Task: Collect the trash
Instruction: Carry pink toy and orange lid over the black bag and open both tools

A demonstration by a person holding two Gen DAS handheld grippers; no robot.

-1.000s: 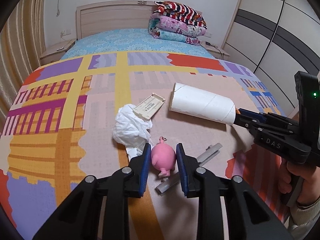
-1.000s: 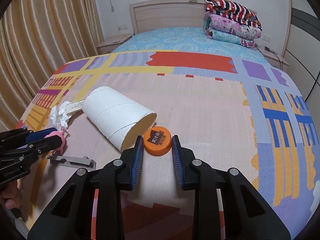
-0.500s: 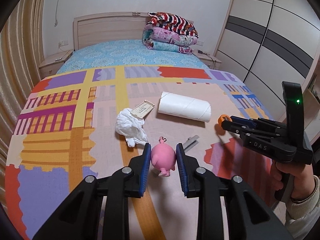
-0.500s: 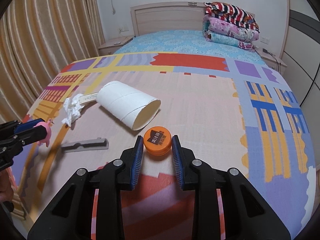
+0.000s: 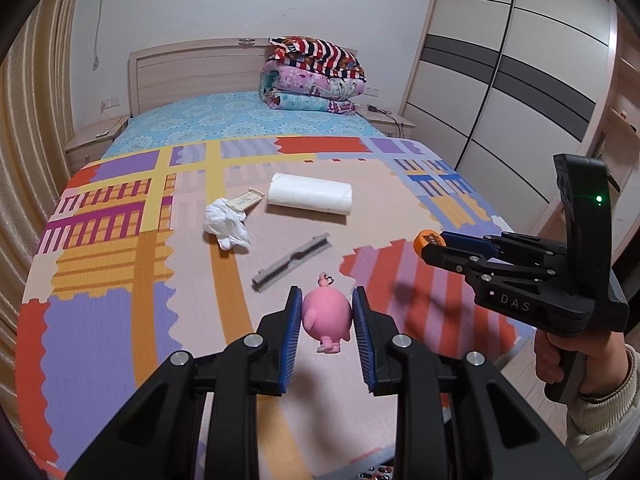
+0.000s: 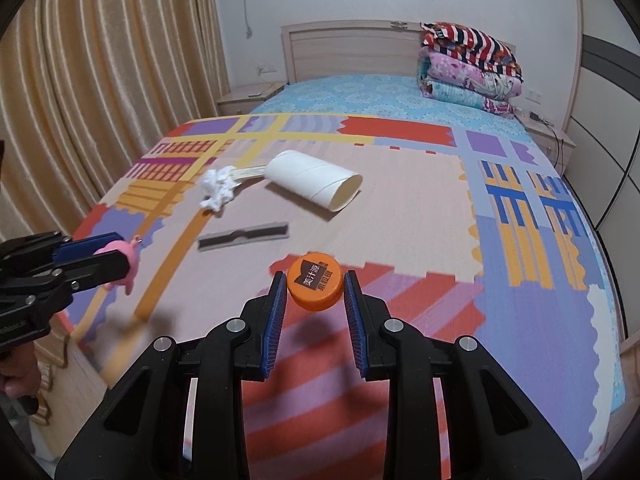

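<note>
My left gripper (image 5: pixel 326 318) is shut on a pink pig keychain toy (image 5: pixel 327 316) and holds it above the near end of the bed; it also shows in the right wrist view (image 6: pixel 120 258). My right gripper (image 6: pixel 315 292) is shut on an orange bottle cap (image 6: pixel 315 286), lifted off the bed; the cap shows in the left wrist view (image 5: pixel 426 239). On the patterned mat lie a white cardboard tube (image 5: pixel 310 199), a crumpled white tissue (image 5: pixel 226 226), a small beige card box (image 5: pixel 246 200) and a grey plastic strip (image 5: pixel 294 261).
A stack of folded quilts (image 5: pixel 316 78) sits at the headboard (image 5: pixel 192 76). Wardrobe doors (image 5: pixel 512 80) stand to the right, curtains (image 6: pixel 100 80) to the left. Nightstands flank the bed. The bed's near edge lies just below both grippers.
Both grippers have lifted and pulled back toward the foot of the bed, carrying the pink toy and the orange cap. The items on the mat now look farther away.
</note>
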